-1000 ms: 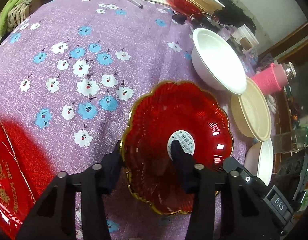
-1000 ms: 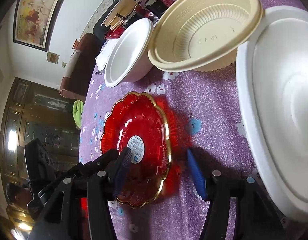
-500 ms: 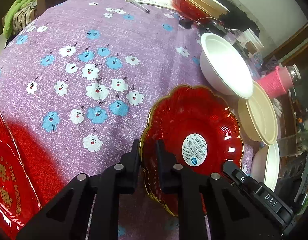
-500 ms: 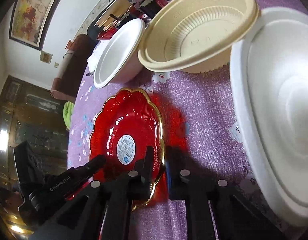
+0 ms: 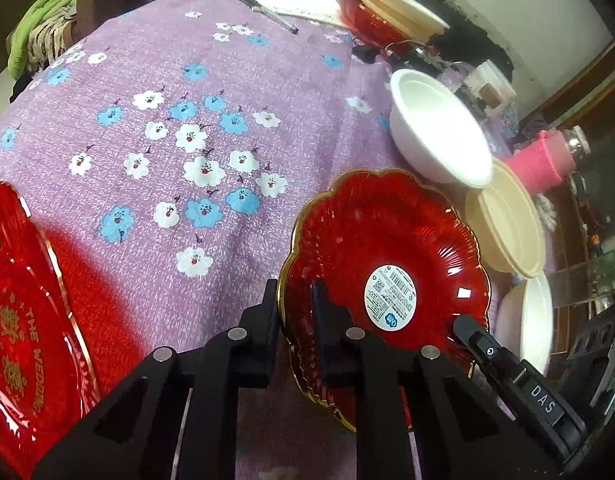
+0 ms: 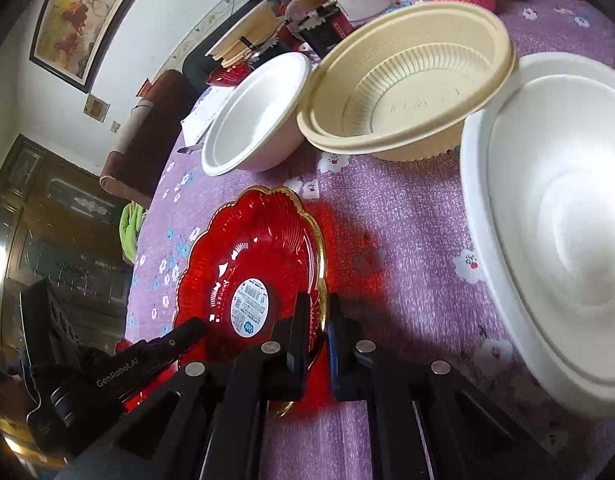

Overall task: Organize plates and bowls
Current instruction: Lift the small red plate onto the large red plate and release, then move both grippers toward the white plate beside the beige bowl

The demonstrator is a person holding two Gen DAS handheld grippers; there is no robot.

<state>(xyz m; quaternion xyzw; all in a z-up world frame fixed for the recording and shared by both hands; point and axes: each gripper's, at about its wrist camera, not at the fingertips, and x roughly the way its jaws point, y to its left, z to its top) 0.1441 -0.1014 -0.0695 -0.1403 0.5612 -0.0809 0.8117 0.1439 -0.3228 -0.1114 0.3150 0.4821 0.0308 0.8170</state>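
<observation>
A red scalloped plate with a gold rim (image 5: 387,240) and a white round label lies on the purple flowered tablecloth (image 5: 167,80). My left gripper (image 5: 295,294) is shut on the plate's near-left rim. In the right wrist view my right gripper (image 6: 318,312) is shut on the opposite rim of the same plate (image 6: 251,248). Each gripper's tip shows in the other's view, the right gripper (image 5: 465,326) and the left gripper (image 6: 193,326). Beyond the plate stand a white bowl (image 5: 439,136), a cream ribbed bowl (image 6: 411,80) and a large white foam bowl (image 6: 555,216).
A red tray with gold lettering (image 5: 19,312) lies at the left. A stack of red and cream bowls (image 5: 391,12), a pen (image 5: 267,12) and papers sit at the far edge. A pink-sleeved bottle (image 5: 543,164) stands at the right.
Both grippers stood open astride the plate's rim a second ago; each has since closed on the rim. The left gripper's grip point shifted from the plate's centre to its left edge.
</observation>
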